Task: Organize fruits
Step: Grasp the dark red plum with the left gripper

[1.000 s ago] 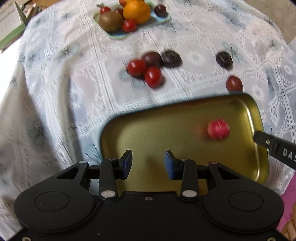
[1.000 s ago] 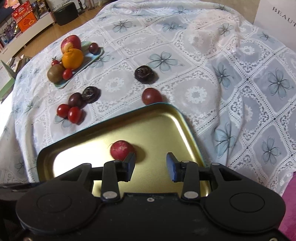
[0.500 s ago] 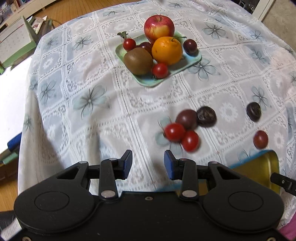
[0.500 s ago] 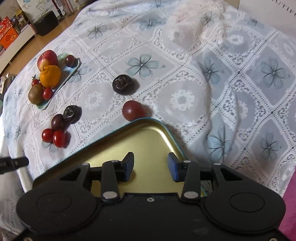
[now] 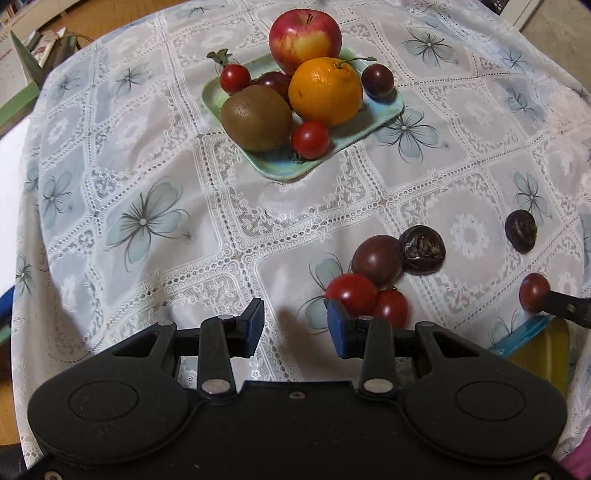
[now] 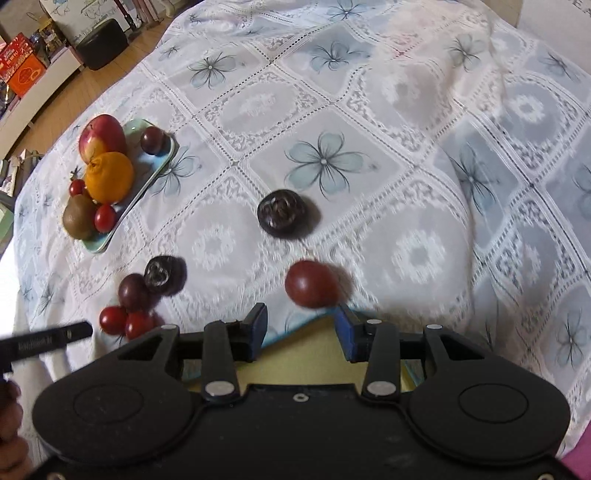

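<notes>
Both tongs point down at the cloth with their jaws apart and nothing between them: the left gripper [image 5: 295,326] hangs over bare cloth just left of a cluster of fruit, and the right gripper [image 6: 300,326] hangs over the far edge of the gold tray [image 6: 295,369], its jaws having just been opening. Just beyond the right gripper lies a red plum [image 6: 310,284] on the tablecloth [image 6: 406,155], close to the tray's rim. Farther off sits a dark wrinkled fruit [image 6: 282,212]. To the left, two small tomatoes [image 5: 352,293], a dark plum [image 5: 376,260] and a second wrinkled fruit [image 5: 423,249] touch in a cluster. At the far left a pale green plate [image 5: 380,118] holds an apple [image 5: 304,35], an orange [image 5: 325,92], a kiwi [image 5: 256,118], two tomatoes and two dark plums. Only a corner of the gold tray shows in either view, and no fruit is visible on that part.
</notes>
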Tool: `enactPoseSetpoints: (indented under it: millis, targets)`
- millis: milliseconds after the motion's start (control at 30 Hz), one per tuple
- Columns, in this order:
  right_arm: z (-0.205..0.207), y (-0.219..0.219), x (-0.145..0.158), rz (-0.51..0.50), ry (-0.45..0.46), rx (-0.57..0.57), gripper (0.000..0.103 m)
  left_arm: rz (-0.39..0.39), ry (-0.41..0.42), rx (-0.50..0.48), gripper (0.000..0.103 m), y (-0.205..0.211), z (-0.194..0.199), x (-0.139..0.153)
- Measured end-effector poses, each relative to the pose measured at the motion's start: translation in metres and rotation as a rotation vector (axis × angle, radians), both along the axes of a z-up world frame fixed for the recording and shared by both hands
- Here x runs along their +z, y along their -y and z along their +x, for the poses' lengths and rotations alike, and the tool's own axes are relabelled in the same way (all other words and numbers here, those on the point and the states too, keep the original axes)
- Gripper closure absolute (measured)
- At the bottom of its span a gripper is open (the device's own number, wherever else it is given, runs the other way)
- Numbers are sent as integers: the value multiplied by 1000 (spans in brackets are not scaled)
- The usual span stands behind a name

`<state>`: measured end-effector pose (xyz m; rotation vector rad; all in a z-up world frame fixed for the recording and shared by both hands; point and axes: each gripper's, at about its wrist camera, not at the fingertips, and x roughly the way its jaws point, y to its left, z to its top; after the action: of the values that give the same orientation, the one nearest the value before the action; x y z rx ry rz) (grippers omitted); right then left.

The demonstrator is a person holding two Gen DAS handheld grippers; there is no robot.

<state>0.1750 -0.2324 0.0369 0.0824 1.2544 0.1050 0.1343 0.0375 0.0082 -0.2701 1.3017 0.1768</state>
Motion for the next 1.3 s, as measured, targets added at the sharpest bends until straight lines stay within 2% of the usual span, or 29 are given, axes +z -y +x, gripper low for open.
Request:
enactPoseSetpoints:
  millis: [200, 233, 433, 533, 633, 800, 867, 967, 1033, 1200, 1300]
  targets:
    - [20, -12, -24, -57, -26, 27, 59, -34, 3, 8, 57, -4, 2, -1]
    - [22, -14, -28, -70, -29, 30, 56, -39, 0, 10, 57, -4, 3, -2]
    - [26, -24, -48, -208, -2, 67, 55, -23, -6, 17, 57, -4, 3, -5]
    - [30, -19, -55, -185, -14, 60, 54, -22, -9, 28, 57, -5, 4, -7]
    - [30, -13, -49, -143, 14, 52, 63, -17, -1, 34, 57, -5, 6, -6]
    - [33, -11, -39, -100, 18, 50, 63, 11, 6, 32, 57, 1, 12, -1]
    - [29, -14, -33, -89, 32, 58, 63, 18, 16, 7, 57, 7, 16, 3]
    - [20, -20, -25, -64, 52, 81, 63, -11, 16, -62, 57, 20, 24, 4]
    - [13, -23, -21, -48, 62, 95, 63, -21, 11, -123, 53, 30, 31, 2]
    - [3, -24, -15, -13, 69, 109, 63, 41, 4, -186, 53, 49, 43, -9]
    - [-1, -23, -14, 16, 67, 113, 63, 43, -1, -207, 52, 53, 48, -16]
